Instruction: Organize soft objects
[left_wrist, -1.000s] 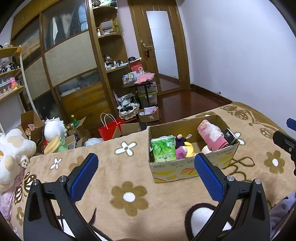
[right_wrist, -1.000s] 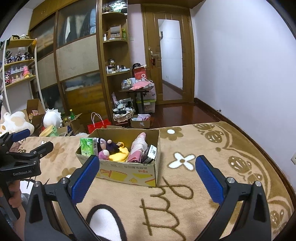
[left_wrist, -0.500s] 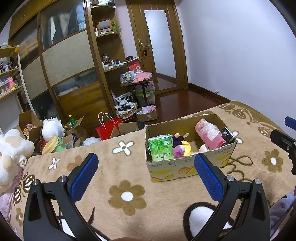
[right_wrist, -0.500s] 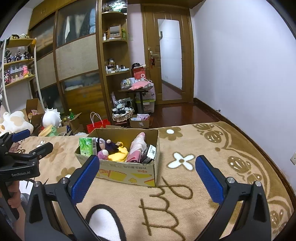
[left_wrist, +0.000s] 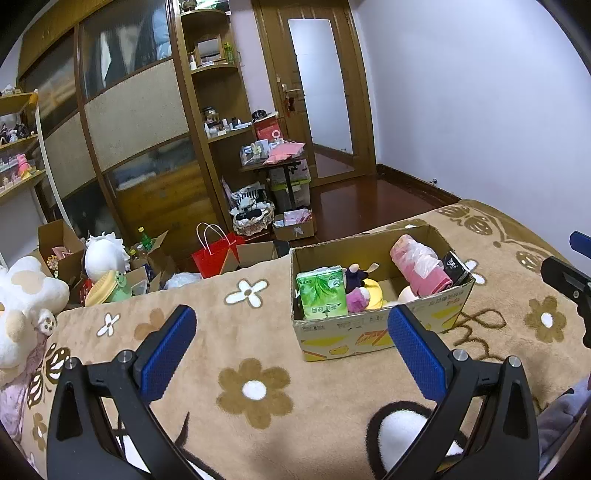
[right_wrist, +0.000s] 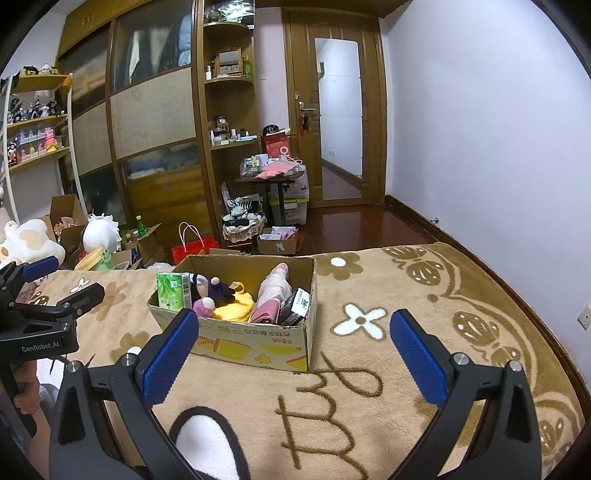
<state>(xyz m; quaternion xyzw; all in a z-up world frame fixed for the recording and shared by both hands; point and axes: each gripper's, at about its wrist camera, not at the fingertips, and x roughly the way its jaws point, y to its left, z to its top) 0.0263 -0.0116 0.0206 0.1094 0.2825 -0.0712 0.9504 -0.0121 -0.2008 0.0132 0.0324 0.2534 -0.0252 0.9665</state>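
Note:
An open cardboard box (left_wrist: 373, 334) (right_wrist: 258, 345) stands on the tan flowered blanket (left_wrist: 258, 354). In it are a green tissue pack (left_wrist: 322, 293) (right_wrist: 171, 290), a purple plush (left_wrist: 354, 278) (right_wrist: 212, 288), a yellow soft item (right_wrist: 236, 308) and a pink bagged roll (left_wrist: 421, 266) (right_wrist: 271, 295). My left gripper (left_wrist: 291, 350) is open and empty, in front of the box and left of it. My right gripper (right_wrist: 293, 354) is open and empty, in front of the box and right of it.
A white plush (left_wrist: 22, 299) lies at the blanket's left edge. Past the far edge are open boxes, a red bag (left_wrist: 216, 254) and a green frog toy (left_wrist: 118, 286) on the floor. Wardrobe, shelves and a door stand behind.
The left view has drifted slightly so the box sits a little further left and lower. Both grippers stay open and empty.

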